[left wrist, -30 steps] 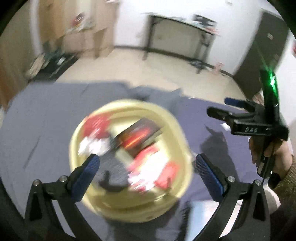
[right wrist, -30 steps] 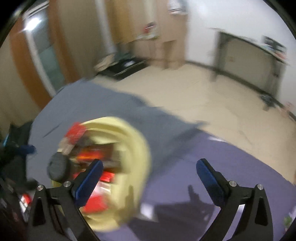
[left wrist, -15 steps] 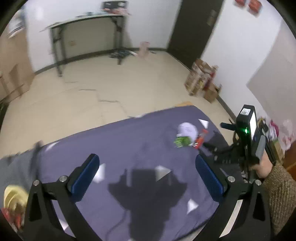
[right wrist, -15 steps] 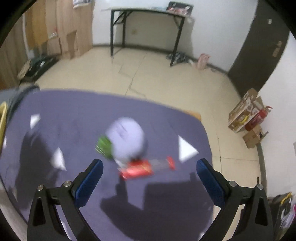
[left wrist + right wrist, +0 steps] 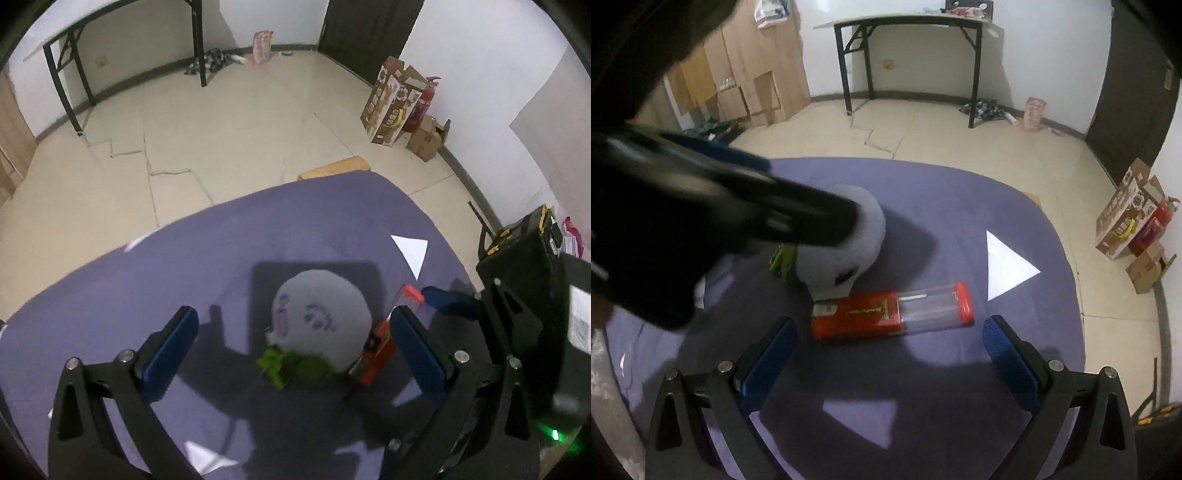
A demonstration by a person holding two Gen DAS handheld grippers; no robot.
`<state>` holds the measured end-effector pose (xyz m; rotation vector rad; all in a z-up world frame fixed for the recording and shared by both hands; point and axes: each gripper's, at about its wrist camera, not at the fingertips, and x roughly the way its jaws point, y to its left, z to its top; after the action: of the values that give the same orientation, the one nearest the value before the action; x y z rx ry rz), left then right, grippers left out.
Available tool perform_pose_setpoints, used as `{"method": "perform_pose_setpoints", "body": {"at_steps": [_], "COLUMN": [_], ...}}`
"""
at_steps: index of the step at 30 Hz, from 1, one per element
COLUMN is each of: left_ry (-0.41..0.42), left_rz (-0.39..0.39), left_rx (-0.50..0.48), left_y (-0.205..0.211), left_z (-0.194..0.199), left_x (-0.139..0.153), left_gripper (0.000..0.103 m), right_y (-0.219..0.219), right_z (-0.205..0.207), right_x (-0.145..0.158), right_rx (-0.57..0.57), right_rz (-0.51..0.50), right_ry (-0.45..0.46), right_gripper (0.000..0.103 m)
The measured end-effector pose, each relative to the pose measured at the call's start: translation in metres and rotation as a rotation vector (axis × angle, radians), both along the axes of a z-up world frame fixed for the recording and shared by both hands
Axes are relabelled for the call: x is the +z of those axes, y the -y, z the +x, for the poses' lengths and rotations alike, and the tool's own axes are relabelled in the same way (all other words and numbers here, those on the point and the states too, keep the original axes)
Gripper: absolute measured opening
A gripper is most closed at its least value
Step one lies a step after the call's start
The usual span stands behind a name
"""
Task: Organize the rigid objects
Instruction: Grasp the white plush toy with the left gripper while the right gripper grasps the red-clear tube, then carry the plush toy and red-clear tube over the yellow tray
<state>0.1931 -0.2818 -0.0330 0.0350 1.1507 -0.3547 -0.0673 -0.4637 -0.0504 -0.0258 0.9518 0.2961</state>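
Nearest to me, the right gripper [image 5: 888, 350] hung with its blue pads spread wide and nothing between them, low over the purple cloth [image 5: 942, 206] that covered the table. Just beyond its fingertips lay the red-and-clear box [image 5: 892, 312], flat on its long side and not gripped by anything. The left gripper [image 5: 295, 347] was likewise wide apart and empty, reaching in from the other side toward the same cluster. Between its pads sat the grey rounded toy [image 5: 319, 319], with the green toy [image 5: 291, 369] tucked against its near edge. The red-and-clear box touched the grey toy's side, close by the left gripper's right pad.

Farther along the cloth lay a white paper triangle [image 5: 1006, 266], apart from the cluster. Beyond the table's edge was bare tiled floor, a black-legged desk [image 5: 908, 22] by the wall and cardboard boxes [image 5: 1126, 221] in the corner.

As I judged it, these three pieces were still waiting to be put away. No container showed in either view, so I couldn't tell how much had been sorted.
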Motion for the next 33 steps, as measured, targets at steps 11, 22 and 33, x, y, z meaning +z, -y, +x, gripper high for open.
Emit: {"method": "perform_pose_setpoints", "body": {"at_steps": [11, 22, 33], "left_ry": [-0.055, 0.079, 0.142], "left_rz": [-0.113, -0.263, 0.018], "left_rx": [0.069, 0.375, 0.784], "left_y": [-0.01, -0.181, -0.456], "left_z": [-0.004, -0.103, -0.253], "left_x": [-0.017, 0.079, 0.144], "left_gripper": [0.052, 0.052, 0.052], "right_y": [-0.017, -0.113, -0.34], "right_z": [-0.008, -0.008, -0.036], "right_x": [-0.026, 0.015, 0.092], "right_rx": [-0.064, 0.072, 0.423], "right_rz": [-0.097, -0.107, 0.054], "right_ry": [0.081, 0.154, 0.159], "right_gripper": [0.083, 0.083, 0.083]}}
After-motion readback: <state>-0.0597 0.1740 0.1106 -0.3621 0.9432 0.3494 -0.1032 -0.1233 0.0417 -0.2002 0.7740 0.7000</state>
